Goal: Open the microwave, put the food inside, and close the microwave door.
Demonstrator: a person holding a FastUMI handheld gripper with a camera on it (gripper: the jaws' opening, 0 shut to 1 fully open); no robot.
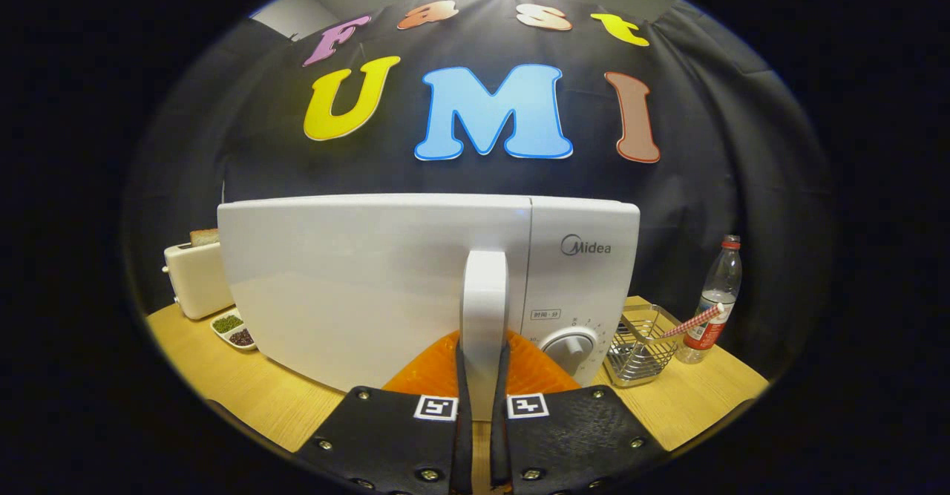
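A white microwave (356, 280) stands on the wooden table (245, 391) straight ahead and very close. Its door (334, 294) looks flush with the control panel (582, 272), which carries a round dial (570, 346). The door's upright white handle (484, 287) runs down between my fingers. My gripper (484, 346) is shut on this handle, one finger (434, 365) pressing on its left side and the other on its right. The lower end of the handle is hidden between the fingers.
Left of the microwave stand a cream toaster (194, 276) with bread in it and a small divided dish (234, 329) of beans. To the right are a wire basket (637, 346) holding a striped straw (694, 322) and a water bottle (714, 298).
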